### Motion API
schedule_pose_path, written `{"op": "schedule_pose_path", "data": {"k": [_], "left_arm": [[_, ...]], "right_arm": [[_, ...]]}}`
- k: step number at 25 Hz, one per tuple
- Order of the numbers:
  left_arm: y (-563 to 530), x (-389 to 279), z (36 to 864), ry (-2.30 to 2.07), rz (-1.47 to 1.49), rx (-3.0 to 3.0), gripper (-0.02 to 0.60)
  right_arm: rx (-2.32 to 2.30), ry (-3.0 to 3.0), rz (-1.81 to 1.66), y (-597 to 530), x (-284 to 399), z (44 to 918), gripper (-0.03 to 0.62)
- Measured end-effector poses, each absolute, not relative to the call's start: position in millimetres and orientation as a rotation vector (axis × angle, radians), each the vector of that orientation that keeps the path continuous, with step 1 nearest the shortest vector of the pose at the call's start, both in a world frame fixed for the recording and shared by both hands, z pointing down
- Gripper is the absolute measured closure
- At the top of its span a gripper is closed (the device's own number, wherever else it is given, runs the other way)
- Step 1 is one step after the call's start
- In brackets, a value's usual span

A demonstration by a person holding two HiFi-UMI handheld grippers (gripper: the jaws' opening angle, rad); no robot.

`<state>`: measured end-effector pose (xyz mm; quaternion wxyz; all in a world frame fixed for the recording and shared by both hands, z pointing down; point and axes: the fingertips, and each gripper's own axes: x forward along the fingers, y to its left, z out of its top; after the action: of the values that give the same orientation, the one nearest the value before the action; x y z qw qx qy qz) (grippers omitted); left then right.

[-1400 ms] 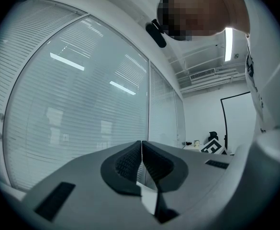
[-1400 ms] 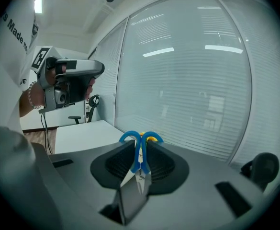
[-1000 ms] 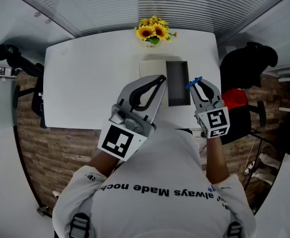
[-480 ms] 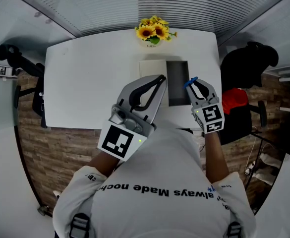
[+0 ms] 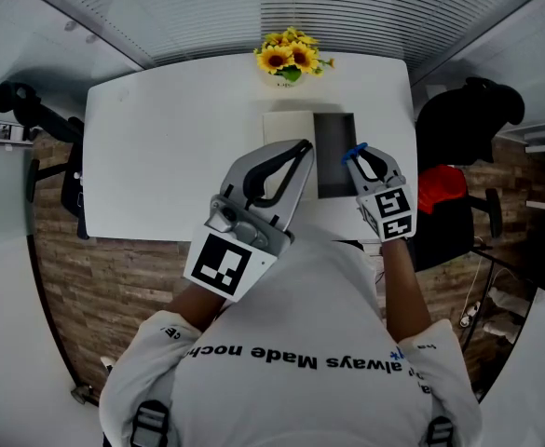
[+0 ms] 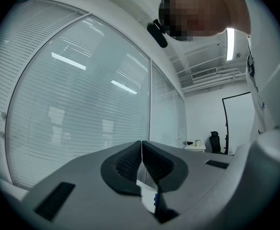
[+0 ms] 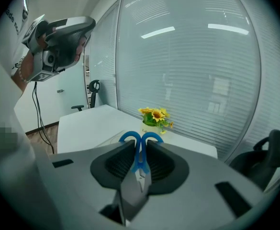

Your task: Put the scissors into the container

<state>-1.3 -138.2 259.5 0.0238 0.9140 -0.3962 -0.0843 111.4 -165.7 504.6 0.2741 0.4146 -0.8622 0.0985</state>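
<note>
Scissors in R gripper, by container's R side

Head view, L to R: dark chair (image 5: 30, 110) off table's L end. White table (image 5: 160, 147) bare on the L half. L gripper (image 5: 302, 147) hangs over near table edge, tips pointing at container's near L corner. Its own view shows L gripper (image 6: 141, 143) jaws pressed together, pads touching, nothing between them, and aimed about level at the window blinds. Flowers (image 5: 291, 59), yellow, stand at far table edge, just behind container. Container (image 5: 333, 170) sits mid-table, R of centre: pale part on L, dark open part on R. R gripper (image 5: 358, 154) is just R of it, tilted down, clamped on scissors (image 5: 354, 151). In R gripper view, R gripper (image 7: 140, 145) pads squeeze the scissors (image 7: 139, 159) at the blue shanks. Blue handle loops stick out past jaw tips, metal blades run back toward gripper body. Scissors are held off the table, not in container; loops line up w/ its R rim. Black chair (image 5: 458, 128) w/ red item beyond table's R end.
</note>
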Motion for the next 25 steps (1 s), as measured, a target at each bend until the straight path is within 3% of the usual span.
{"op": "schedule_pose_path", "data": {"k": [25], "left_arm": [[-138.8,-5.3,259.7,-1.224,-0.261,2.827,0.558]], "right_arm": [[1.007,-2.2,0.389,-176.2,112.3,593.6,0.507]]}}
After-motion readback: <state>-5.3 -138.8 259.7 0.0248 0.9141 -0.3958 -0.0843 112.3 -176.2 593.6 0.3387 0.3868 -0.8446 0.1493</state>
